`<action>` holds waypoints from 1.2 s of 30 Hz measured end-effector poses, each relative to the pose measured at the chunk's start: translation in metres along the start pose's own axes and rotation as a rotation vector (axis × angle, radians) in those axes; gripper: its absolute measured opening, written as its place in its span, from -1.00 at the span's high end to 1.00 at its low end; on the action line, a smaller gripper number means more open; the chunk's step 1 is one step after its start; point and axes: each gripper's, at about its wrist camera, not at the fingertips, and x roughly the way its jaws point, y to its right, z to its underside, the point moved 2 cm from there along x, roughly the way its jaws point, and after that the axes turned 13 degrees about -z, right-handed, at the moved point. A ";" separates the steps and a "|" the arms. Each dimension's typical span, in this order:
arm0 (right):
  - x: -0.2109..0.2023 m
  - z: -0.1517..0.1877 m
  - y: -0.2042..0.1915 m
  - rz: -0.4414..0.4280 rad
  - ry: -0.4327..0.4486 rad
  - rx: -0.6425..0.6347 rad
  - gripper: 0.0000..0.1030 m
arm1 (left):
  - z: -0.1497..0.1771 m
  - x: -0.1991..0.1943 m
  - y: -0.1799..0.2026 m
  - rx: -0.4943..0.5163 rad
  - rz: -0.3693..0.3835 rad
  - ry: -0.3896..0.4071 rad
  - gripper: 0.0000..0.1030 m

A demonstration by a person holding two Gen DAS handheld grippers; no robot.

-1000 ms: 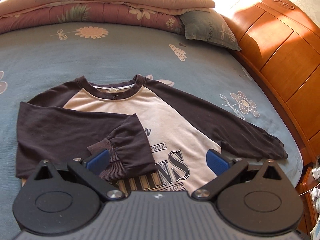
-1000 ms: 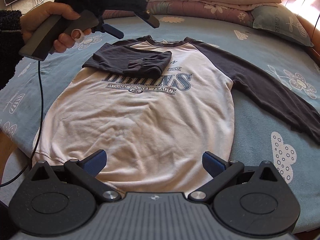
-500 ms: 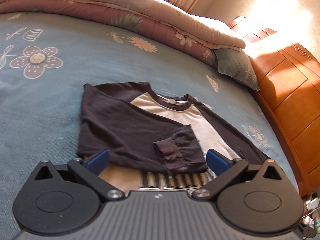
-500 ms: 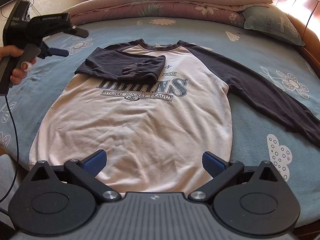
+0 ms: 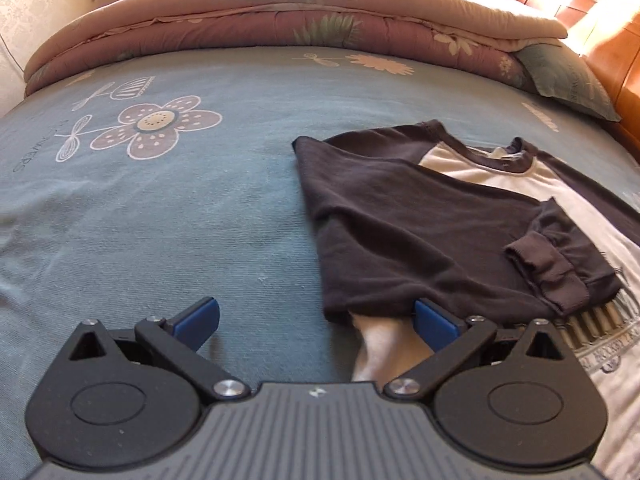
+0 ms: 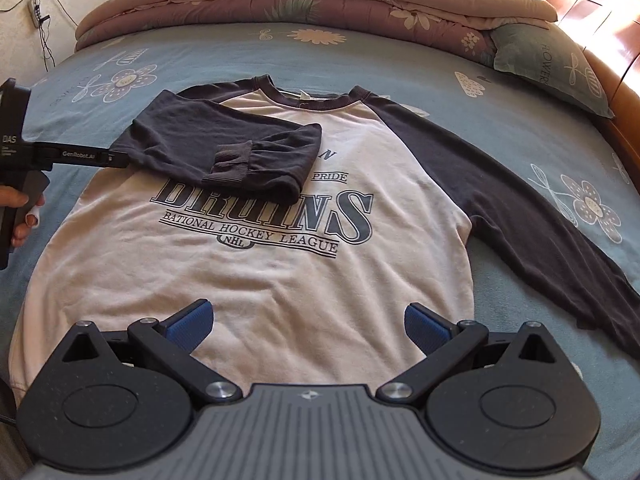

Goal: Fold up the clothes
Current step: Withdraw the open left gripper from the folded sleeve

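A cream sweatshirt (image 6: 280,280) with dark sleeves and "BRUINS" print lies face up on the blue bed. Its left sleeve (image 6: 224,148) is folded across the chest, cuff over the print. The other sleeve (image 6: 540,224) stretches out to the right. My left gripper (image 5: 316,318) is open and low at the shirt's left side; its right fingertip (image 5: 432,320) is at the folded sleeve's (image 5: 420,240) lower edge. In the right wrist view the left gripper (image 6: 116,157) points at that sleeve's fold. My right gripper (image 6: 308,324) is open above the hem, holding nothing.
A rolled floral quilt (image 6: 320,0) and a grey-green pillow (image 6: 552,64) line the far side of the bed. A wooden headboard (image 5: 616,68) runs along the right. A person's hand (image 6: 20,216) holds the left gripper's handle. Bare blue sheet (image 5: 160,220) spreads left of the shirt.
The left gripper has swung left and dropped from above the chest to the shirt's left edge, still open. The right gripper has stayed open near the hem.
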 end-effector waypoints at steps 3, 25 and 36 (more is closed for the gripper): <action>0.005 -0.002 -0.009 0.000 -0.008 -0.034 -1.00 | -0.001 0.007 -0.009 -0.017 -0.029 0.007 -1.00; 0.025 -0.023 -0.009 0.051 -0.011 -0.099 -1.00 | -0.049 -0.046 0.028 -0.119 0.383 -0.005 -0.98; 0.082 -0.082 -0.019 0.137 -0.012 -0.199 -1.00 | -0.044 -0.031 0.010 -0.127 0.439 0.018 -0.98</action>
